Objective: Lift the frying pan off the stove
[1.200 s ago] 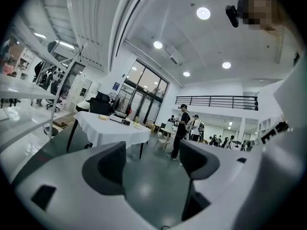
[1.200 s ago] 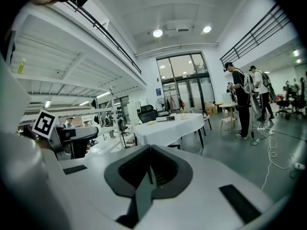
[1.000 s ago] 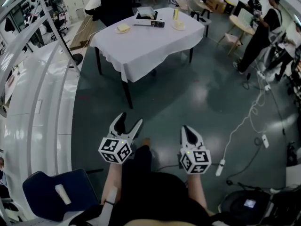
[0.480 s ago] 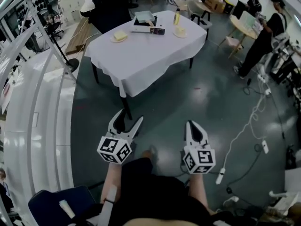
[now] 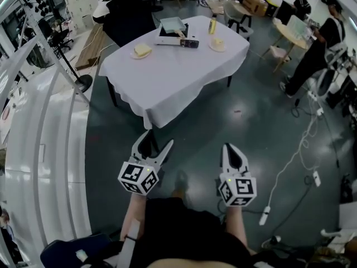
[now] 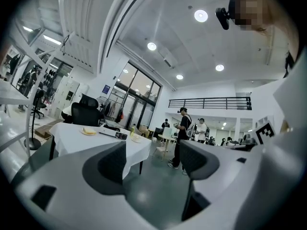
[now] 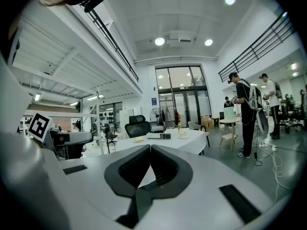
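The frying pan, pale grey and squarish with raised sides, sits on the low stove at the far end of the white-clothed surface, well apart from both tools. The left hand-held gripper is spread and empty. The right hand-held gripper is pressed together on nothing.

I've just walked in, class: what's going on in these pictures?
A person stands some way from the white-clothed table, a gripper in each hand. The left gripper is open, the right gripper shut, and neither holds anything. The frying pan sits on the stove at the table's far side, not yet touched.
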Available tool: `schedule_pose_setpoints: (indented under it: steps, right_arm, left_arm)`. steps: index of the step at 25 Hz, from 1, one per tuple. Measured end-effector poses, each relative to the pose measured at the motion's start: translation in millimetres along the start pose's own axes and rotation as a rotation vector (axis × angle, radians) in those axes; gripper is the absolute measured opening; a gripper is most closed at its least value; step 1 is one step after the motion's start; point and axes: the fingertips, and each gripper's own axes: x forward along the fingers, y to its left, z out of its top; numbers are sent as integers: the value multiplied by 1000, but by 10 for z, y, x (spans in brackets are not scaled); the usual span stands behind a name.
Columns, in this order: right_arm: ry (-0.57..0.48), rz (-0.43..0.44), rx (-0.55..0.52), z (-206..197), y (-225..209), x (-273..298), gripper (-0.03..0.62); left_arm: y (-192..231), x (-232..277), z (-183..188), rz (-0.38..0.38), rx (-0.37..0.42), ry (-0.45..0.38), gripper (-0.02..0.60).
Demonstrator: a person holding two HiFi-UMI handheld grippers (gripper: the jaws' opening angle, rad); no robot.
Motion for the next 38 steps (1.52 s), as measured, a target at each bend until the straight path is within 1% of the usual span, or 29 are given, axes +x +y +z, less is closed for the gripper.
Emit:
schedule_pose_setpoints:
  steps: [9, 16, 22, 27, 30, 34, 38]
  right_arm:
    - [10, 5, -13, 23, 94, 572, 6]
    - [44, 3, -25, 49, 190, 662, 6]
    - [62, 34, -30, 18, 237, 863, 6]
    - [77, 88, -48, 12, 360, 1117, 6]
    - [72, 108, -62, 61, 279, 1302, 6]
    - [67, 121, -63, 177, 31, 1600, 6]
    - [63, 125, -71, 268, -241, 1927, 6]
  left_arm:
    - [431, 279, 67, -4, -11, 2, 325]
    - [553, 272, 77, 1, -39, 11, 325]
    - [639, 327, 71, 11, -44, 10, 325]
    - [781, 410, 50, 38, -44, 17, 325]
    - [821, 597, 102, 45, -45, 6, 325]
    - [873, 977, 204, 50, -32, -6, 325]
    - [1028, 1351, 293, 73, -56, -31, 325]
